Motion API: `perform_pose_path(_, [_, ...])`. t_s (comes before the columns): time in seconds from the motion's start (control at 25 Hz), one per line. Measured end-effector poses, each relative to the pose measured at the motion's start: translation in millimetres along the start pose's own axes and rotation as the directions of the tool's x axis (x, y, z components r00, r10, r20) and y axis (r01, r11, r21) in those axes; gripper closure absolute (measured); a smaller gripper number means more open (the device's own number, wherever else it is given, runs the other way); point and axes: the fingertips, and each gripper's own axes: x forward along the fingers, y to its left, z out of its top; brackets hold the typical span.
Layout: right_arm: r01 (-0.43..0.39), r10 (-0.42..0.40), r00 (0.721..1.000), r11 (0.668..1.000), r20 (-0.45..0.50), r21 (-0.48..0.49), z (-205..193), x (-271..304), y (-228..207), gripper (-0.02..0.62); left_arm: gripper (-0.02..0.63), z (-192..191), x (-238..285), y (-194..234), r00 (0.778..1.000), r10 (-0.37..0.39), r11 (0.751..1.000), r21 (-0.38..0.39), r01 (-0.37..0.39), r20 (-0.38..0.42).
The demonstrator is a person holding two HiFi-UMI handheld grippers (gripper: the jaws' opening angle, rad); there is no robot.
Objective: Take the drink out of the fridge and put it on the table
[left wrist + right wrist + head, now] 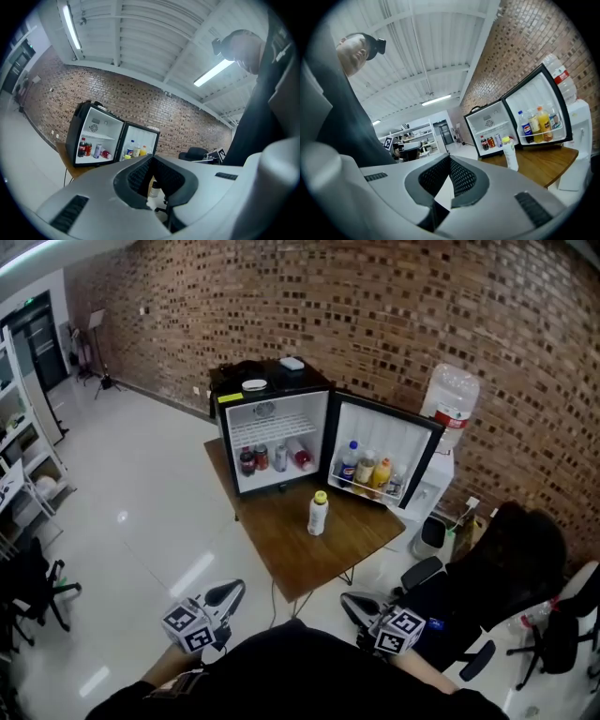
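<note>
A white bottle with a yellow cap [318,513] stands upright on the wooden table [281,545], in front of the open black mini fridge [281,427]. The right gripper view shows this bottle [510,153] on the table beside the fridge [490,129]. Cans and a bottle stand on the fridge's lower shelf [267,458], and more bottles fill the door rack [370,471]. Both grippers hang low near my body, well short of the table. The left gripper [228,594] [151,160] is shut and empty. The right gripper [354,606] [450,157] is also shut on nothing.
A water dispenser with a large bottle [450,409] stands right of the fridge door, with a small bin [431,535] below it. Black office chairs sit at the right [487,606] and far left [33,582]. Brick wall behind; shiny white floor [141,493] to the left.
</note>
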Motion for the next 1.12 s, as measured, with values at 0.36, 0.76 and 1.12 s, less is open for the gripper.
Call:
perform_pose_path(0.36, [-0.023, 0.020, 0.999, 0.995, -0.041, -0.095, 2, 25, 19, 0.614, 0.612, -9, -8, 19, 1.000, -0.024, 0.999, -0.023, 0.024, -0.010])
perform_pose_path(0.76, [-0.014, 0.009, 0.999, 0.994, -0.045, -0.106, 8, 19, 8, 0.614, 0.612, -4, 1, 16, 0.999, -0.035, 0.999, -0.020, 0.035, -0.008])
perform_pose_path(1.12, [-0.019, 0.015, 0.999, 0.994, -0.042, -0.112, 9, 21, 3, 0.614, 0.612, -5, 4, 22, 0.999, -0.035, 0.999, -0.015, 0.035, -0.008])
